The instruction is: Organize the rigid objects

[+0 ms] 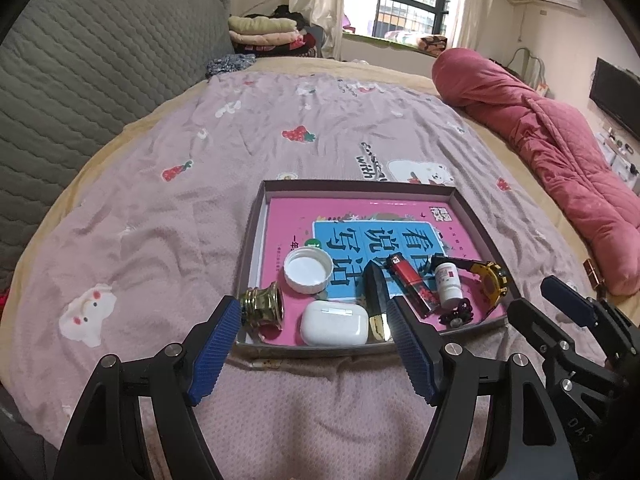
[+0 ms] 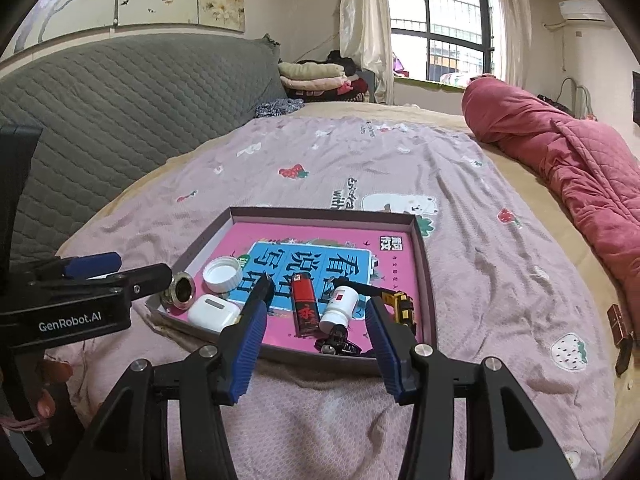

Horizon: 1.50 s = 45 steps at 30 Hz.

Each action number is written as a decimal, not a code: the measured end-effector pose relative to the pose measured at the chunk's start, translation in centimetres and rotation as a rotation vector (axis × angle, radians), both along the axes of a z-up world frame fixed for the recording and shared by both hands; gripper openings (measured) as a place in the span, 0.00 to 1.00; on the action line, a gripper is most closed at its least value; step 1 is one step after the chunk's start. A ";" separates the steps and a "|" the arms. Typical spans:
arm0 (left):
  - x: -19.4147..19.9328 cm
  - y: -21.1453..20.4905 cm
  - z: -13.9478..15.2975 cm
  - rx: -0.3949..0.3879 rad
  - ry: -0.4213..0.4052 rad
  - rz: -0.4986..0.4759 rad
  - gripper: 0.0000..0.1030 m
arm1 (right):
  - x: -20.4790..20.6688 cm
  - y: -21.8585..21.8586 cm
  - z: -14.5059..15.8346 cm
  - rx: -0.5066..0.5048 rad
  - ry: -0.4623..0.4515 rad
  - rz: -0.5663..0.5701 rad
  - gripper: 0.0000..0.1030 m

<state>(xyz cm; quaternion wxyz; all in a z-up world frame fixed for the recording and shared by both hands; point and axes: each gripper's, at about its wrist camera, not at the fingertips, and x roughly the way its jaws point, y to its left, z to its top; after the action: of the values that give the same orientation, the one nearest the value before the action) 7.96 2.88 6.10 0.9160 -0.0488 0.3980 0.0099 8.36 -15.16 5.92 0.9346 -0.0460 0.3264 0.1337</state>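
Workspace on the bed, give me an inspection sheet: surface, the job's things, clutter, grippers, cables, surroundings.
Surface: pink printed bedsheet, wrinkled.
Job's things: tray lined with a pink book; inside lie a brass fitting, white cap, earbud case, red lighter, white bottle, yellow toy, black clip.
Clutter: brown object on the sheet, right of the tray.
Grippers: left gripper open, empty; right gripper open, empty.
Cables: nothing seen.
Surroundings: grey headboard, red quilt, window.
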 end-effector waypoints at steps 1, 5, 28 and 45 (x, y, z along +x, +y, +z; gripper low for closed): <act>-0.2 0.0 0.2 0.001 -0.003 0.002 0.74 | -0.2 0.0 0.2 -0.001 -0.004 -0.003 0.50; -0.9 -0.3 0.5 0.022 -0.010 0.003 0.74 | -0.9 -0.1 0.7 0.005 -0.009 -0.009 0.50; -4.2 -1.9 1.8 0.050 -0.015 -0.014 0.74 | -3.9 0.1 2.5 0.049 -0.029 -0.008 0.50; -6.1 -2.4 0.7 0.048 -0.008 -0.020 0.74 | -5.6 0.4 2.1 0.059 -0.012 0.002 0.50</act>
<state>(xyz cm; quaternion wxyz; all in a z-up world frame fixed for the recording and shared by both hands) 1.89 0.53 6.80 0.9185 -0.0228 0.3946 0.0103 2.74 -14.77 8.01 0.9374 -0.0195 0.3165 0.1437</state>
